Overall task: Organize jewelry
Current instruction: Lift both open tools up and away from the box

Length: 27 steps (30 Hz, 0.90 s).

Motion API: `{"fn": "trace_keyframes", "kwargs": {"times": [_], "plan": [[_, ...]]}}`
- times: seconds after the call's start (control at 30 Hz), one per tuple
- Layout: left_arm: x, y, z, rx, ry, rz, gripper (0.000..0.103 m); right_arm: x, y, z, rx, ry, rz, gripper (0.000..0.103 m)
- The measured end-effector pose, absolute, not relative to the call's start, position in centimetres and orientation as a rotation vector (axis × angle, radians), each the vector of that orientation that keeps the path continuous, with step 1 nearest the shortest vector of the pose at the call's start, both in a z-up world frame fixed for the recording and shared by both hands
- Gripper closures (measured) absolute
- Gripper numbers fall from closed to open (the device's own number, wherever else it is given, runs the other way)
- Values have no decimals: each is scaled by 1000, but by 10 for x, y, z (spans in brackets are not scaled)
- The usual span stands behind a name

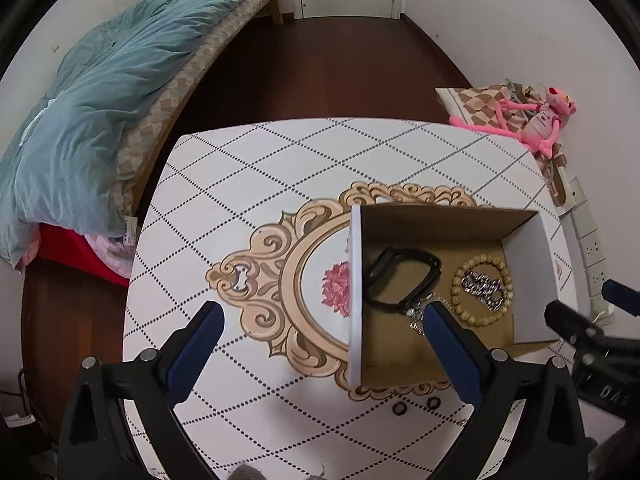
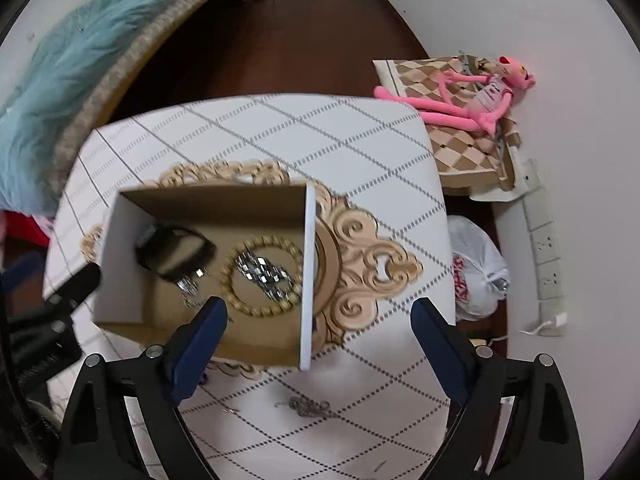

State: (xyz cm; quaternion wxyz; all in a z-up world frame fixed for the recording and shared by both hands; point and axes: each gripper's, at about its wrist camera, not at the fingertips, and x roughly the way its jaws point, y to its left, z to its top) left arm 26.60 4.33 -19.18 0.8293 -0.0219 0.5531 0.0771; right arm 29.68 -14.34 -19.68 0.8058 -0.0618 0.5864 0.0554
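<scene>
An open cardboard box (image 1: 532,256) (image 2: 308,272) stands on the patterned table. Inside lie a black band (image 1: 404,276) (image 2: 176,252), a wooden bead bracelet (image 1: 482,292) (image 2: 260,276) with a silver chain (image 1: 482,286) (image 2: 264,272) in its ring, and a thin silver chain (image 1: 416,314) (image 2: 188,284). Two small rings (image 1: 416,405) lie on the table in front of the box. A small metal piece (image 2: 308,406) lies near my right gripper. My left gripper (image 1: 320,344) is open and empty, its right finger over the box. My right gripper (image 2: 320,340) is open and empty above the box's near right corner.
The table (image 1: 248,184) (image 2: 360,152) has a gold ornamental print. A bed with a teal duvet (image 1: 88,112) lies left. A pink plush toy (image 1: 540,120) (image 2: 480,92) on a checkered cushion, a power strip (image 2: 548,256) and a plastic bag (image 2: 476,268) sit right.
</scene>
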Motion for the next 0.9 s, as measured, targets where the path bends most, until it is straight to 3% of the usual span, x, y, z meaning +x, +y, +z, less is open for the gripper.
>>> {"fn": "trace_keyframes", "kwargs": {"times": [0.1,0.4,0.9], "plan": [[261,43,-193,-42,1177,168,1,288,-144,-205,-131,1259,113,3],[242,38,-175,-24,1132,164,1,268,-144,-199,-96,1230,125,3],[180,33,-116,-55,999,185,1,204,-150,-123,-108,1026,87,0]]}}
